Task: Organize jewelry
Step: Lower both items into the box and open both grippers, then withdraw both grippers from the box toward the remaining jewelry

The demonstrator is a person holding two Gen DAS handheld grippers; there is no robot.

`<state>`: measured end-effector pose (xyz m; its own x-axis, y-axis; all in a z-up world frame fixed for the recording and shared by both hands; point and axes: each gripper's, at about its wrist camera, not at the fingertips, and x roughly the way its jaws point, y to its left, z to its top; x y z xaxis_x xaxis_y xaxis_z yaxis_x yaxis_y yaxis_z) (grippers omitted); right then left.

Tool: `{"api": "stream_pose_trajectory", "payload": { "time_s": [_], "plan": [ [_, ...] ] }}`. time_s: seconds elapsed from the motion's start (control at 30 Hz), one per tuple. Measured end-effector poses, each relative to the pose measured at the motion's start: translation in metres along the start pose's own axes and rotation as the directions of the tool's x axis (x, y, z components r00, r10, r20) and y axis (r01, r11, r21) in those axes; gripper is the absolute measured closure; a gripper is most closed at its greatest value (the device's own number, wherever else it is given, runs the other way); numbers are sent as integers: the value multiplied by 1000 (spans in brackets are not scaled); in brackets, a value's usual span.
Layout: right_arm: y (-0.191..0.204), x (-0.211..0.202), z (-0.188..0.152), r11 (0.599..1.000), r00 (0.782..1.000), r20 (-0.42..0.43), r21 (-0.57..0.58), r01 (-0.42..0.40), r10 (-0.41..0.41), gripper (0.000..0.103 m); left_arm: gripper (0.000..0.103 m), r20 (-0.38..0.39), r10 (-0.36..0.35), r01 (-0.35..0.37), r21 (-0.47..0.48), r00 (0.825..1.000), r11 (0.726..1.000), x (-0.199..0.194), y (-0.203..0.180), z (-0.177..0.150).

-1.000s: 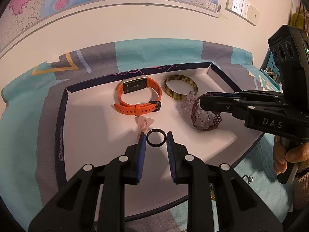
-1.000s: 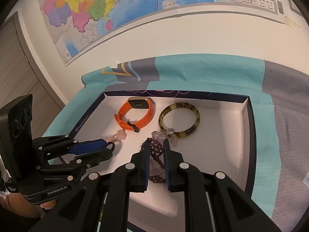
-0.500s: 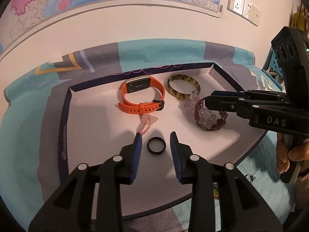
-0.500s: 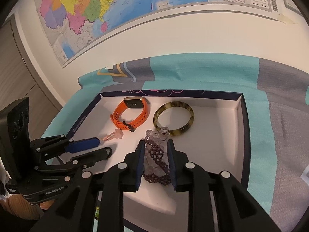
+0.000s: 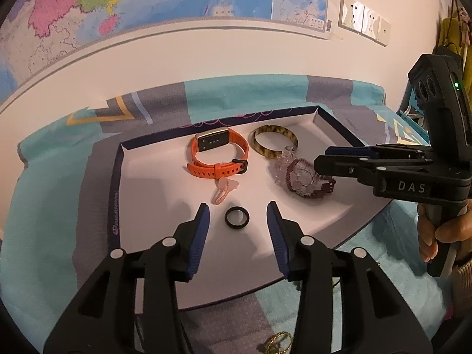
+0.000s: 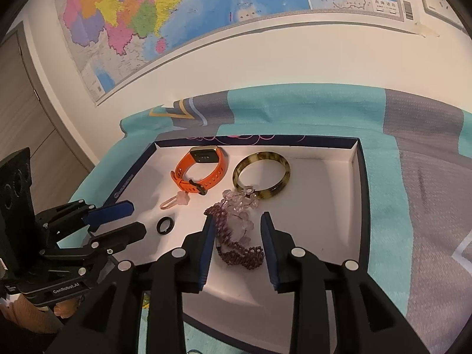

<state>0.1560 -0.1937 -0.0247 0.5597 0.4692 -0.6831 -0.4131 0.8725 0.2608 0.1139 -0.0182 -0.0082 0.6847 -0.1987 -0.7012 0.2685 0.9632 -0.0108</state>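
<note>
A white tray (image 5: 153, 194) with a dark blue rim holds the jewelry. A black ring (image 5: 237, 218) lies on it between the tips of my open left gripper (image 5: 238, 216), untouched. A purple bead bracelet with clear crystals (image 6: 236, 236) lies between the tips of my open right gripper (image 6: 237, 230). An orange watch band (image 5: 219, 155), a tortoiseshell bangle (image 5: 274, 144) and a small pink charm (image 5: 223, 190) lie farther back. The right gripper (image 5: 321, 166) also shows in the left wrist view, over the bracelet (image 5: 303, 178).
The tray (image 6: 333, 206) sits on a teal and grey patterned cloth (image 6: 427, 177). A gold chain (image 5: 277, 343) lies on the cloth in front of the tray. A wall with a map (image 6: 177, 14) and sockets (image 5: 362, 19) stands behind.
Both grippers have opened and drawn back. The left let go of the black ring, the right let go of the bead bracelet; both pieces now lie on the tray.
</note>
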Motion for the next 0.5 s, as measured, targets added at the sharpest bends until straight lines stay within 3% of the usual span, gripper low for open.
{"api": "stream_pose_trajectory", "payload": {
  "time_s": [0.13, 0.5],
  "plan": [
    [3, -5, -1, 1000, 1000, 11, -5, 2, -2, 65, 58, 16, 8, -8, 9, 1000, 1000, -8, -3, -1],
    [13, -18, -5, 999, 1000, 23, -46, 1, 0, 62, 50, 49, 15, -16, 30, 999, 999, -24, -9, -3]
  ]
}}
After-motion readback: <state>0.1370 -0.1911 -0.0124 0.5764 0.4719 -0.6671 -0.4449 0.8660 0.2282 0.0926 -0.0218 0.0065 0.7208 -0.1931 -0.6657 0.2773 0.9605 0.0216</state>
